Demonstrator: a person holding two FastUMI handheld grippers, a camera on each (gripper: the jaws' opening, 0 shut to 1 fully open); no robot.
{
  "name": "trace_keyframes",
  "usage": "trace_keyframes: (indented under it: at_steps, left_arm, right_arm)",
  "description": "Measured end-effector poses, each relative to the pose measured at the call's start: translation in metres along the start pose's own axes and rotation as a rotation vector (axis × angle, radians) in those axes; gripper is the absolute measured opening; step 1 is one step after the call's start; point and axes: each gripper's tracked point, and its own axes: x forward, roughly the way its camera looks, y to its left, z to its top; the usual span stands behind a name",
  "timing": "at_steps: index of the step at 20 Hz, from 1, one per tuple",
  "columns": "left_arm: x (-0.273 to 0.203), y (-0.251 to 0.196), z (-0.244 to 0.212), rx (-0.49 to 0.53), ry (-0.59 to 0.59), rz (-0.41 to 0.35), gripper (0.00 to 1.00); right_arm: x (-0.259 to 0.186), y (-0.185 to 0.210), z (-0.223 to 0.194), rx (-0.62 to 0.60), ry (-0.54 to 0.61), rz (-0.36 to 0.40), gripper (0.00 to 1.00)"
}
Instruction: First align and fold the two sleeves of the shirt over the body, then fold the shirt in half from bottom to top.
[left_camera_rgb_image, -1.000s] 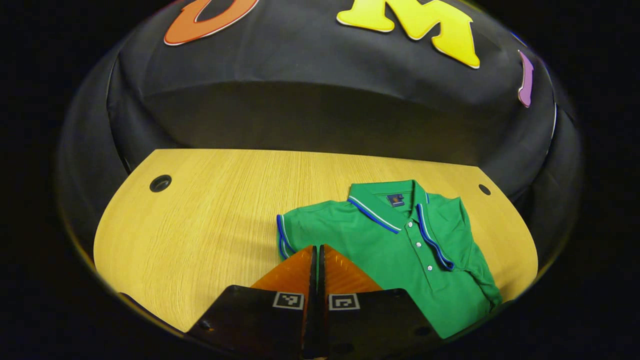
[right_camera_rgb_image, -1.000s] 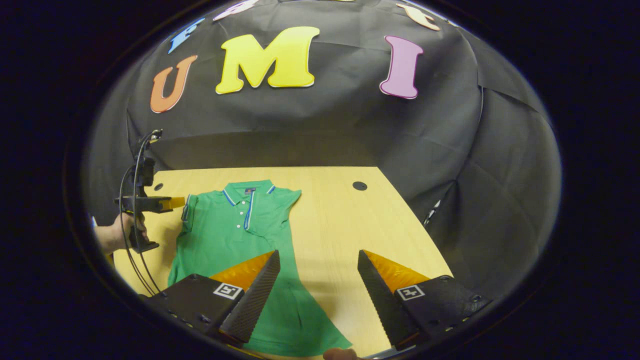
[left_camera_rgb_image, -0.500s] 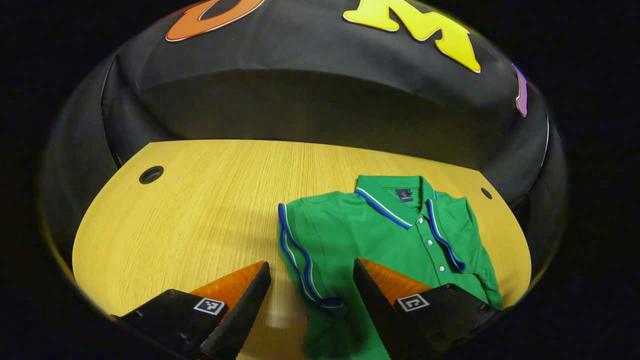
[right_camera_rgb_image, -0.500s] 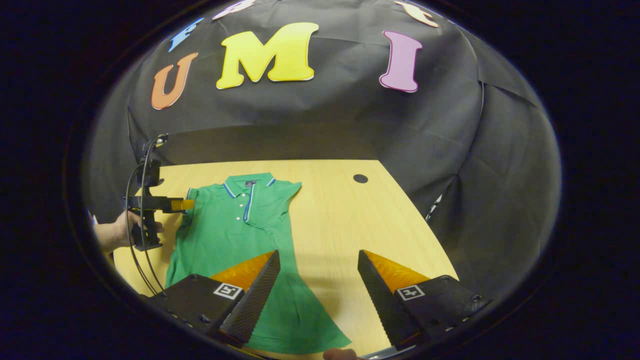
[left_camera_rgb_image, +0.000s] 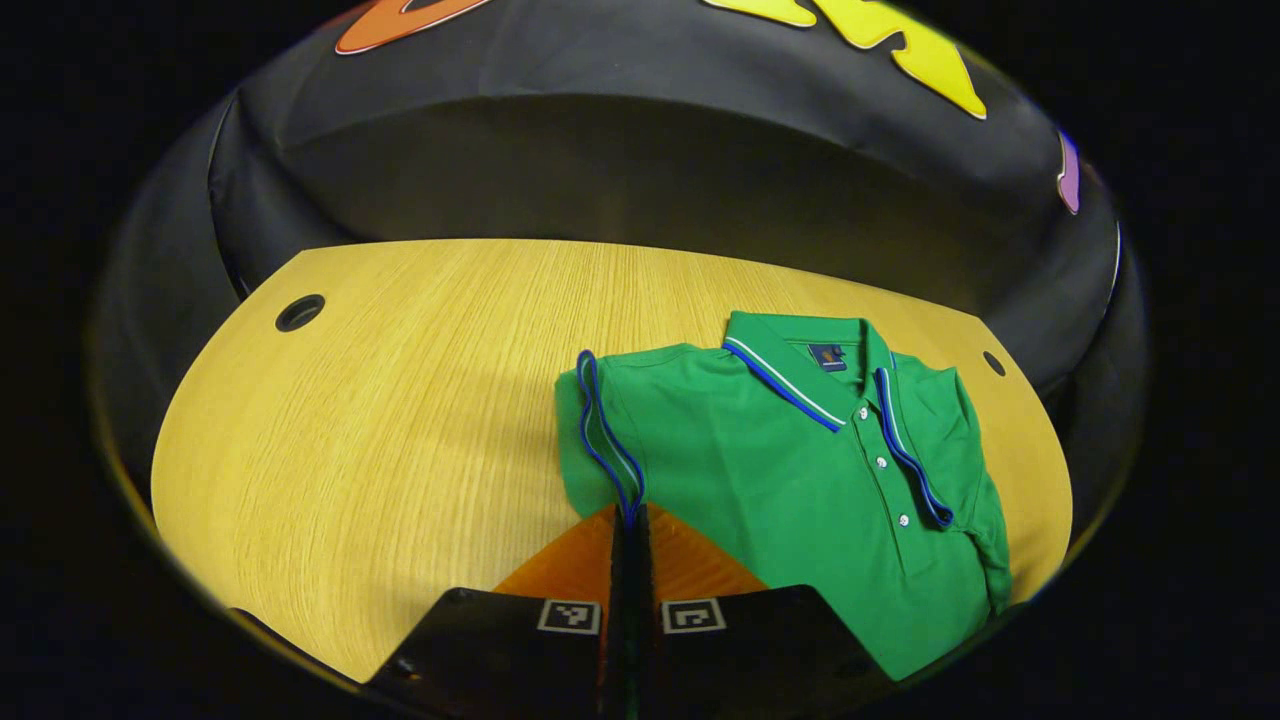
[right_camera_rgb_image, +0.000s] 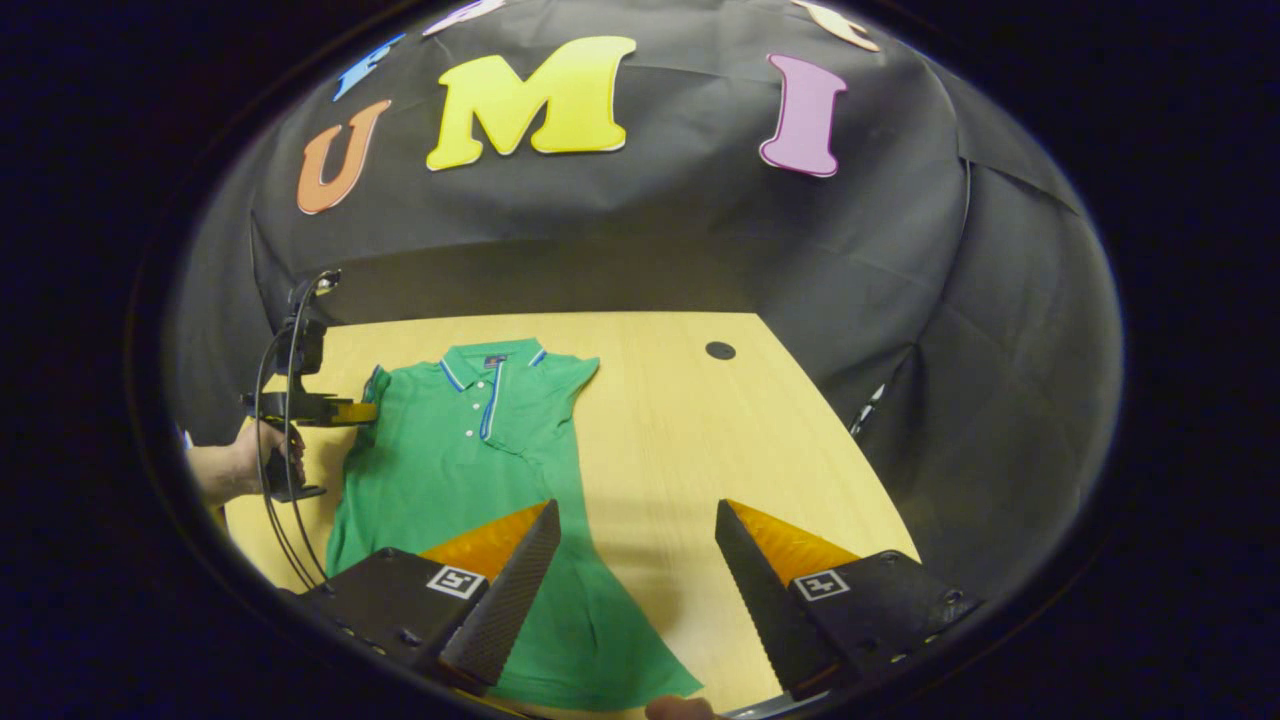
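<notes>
A green polo shirt with blue-and-white trim lies face up on the wooden table, collar toward the wall. My left gripper is shut on the trimmed cuff of the near sleeve, which stands up in a fold at the fingertips. The other sleeve lies folded in over the body. In the right gripper view, the shirt lies at the left, with the left gripper at its sleeve and a hand holding it. My right gripper hovers open over the table beside the shirt's lower part.
Round cable holes sit in the tabletop near the far corners. A cable hangs from the left gripper. Bare wood stretches to the right of the shirt. Black cloth walls surround the table.
The left gripper went from shut to open around the sleeve cuff, then shut on the cuff, which now stands pinched up. The right gripper stayed open and hardly moved.
</notes>
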Motion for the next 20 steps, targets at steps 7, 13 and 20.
trace_keyframes:
  at_steps: [7,13,20]
  left_arm:
    - [-0.022,-0.017,0.041,0.056,-0.05,-0.007,0.06]
    - [-0.008,-0.085,0.048,0.098,-0.034,-0.061,0.07]
    - [0.0,-0.133,0.041,0.004,-0.033,-0.125,0.46]
  right_arm:
    - [0.006,0.003,-0.001,0.043,0.004,0.008,0.97]
    - [-0.003,-0.015,-0.002,0.061,-0.013,-0.025,0.96]
    - [-0.016,-0.035,-0.008,0.073,-0.019,-0.063,0.96]
